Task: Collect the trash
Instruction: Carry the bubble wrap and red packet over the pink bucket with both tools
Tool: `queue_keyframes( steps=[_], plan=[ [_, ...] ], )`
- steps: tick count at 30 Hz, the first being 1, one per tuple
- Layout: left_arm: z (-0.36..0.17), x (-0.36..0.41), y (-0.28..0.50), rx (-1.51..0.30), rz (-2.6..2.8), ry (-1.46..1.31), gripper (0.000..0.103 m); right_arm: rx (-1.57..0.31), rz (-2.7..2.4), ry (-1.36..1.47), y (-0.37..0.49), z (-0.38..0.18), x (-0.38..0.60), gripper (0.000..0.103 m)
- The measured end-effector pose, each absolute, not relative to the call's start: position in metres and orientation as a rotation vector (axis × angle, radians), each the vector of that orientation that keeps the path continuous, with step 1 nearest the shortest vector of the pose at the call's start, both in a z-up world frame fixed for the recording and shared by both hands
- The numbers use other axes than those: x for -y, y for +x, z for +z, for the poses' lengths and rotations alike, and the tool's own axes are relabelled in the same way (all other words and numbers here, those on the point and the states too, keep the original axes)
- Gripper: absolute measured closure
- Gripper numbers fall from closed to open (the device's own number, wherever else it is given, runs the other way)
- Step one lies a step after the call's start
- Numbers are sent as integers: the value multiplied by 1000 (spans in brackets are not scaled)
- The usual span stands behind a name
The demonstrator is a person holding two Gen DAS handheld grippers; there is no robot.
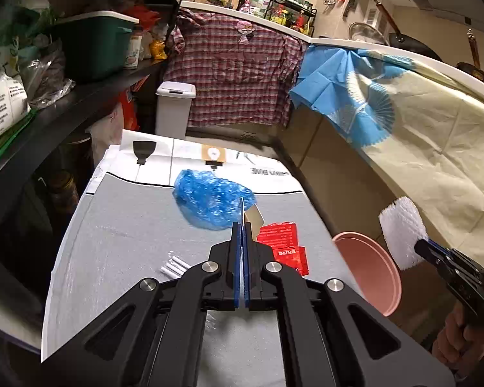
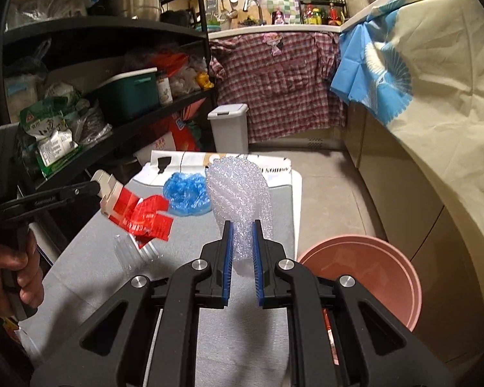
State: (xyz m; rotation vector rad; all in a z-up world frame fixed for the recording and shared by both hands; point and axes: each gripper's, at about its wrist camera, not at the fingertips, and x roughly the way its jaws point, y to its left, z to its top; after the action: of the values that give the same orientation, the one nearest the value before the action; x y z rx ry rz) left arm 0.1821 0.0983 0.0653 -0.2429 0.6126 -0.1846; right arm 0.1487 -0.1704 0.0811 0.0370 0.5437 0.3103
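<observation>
Gripping the left gripper (image 2: 97, 189) by its handle at the far left, jaws clamping a flattened red carton (image 2: 135, 213) above the grey mat (image 2: 190, 245); angling the right gripper (image 2: 243, 225) downward, jaws pinching a bubble wrap wad (image 2: 238, 190); sitting rightmost on the floor, a pink basin (image 2: 371, 258).

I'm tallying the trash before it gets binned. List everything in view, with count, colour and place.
carton: one, red and white, flattened, held up in the left gripper
bubble wrap: one, clear, in the right gripper
plastic bag: one, blue, crumpled on the grey mat
sticks: several, white, on the mat
basin: one, pink, on the floor right of the mat
bin: one, white, lidded, beyond the mat
left gripper: shut on the carton
right gripper: shut on the bubble wrap
</observation>
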Motion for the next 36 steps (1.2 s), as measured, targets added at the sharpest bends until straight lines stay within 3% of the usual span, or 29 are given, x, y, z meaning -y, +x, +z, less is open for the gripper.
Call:
queue_keyframes(
  steps=[13, 36],
  plan=[
    [91, -63, 147, -574, -237, -238, 102, -422, 253, 49, 142, 135, 231, 91],
    [72, 62, 162, -645, -368, -171, 102, -515, 69, 210, 173, 86, 321, 91]
  ],
)
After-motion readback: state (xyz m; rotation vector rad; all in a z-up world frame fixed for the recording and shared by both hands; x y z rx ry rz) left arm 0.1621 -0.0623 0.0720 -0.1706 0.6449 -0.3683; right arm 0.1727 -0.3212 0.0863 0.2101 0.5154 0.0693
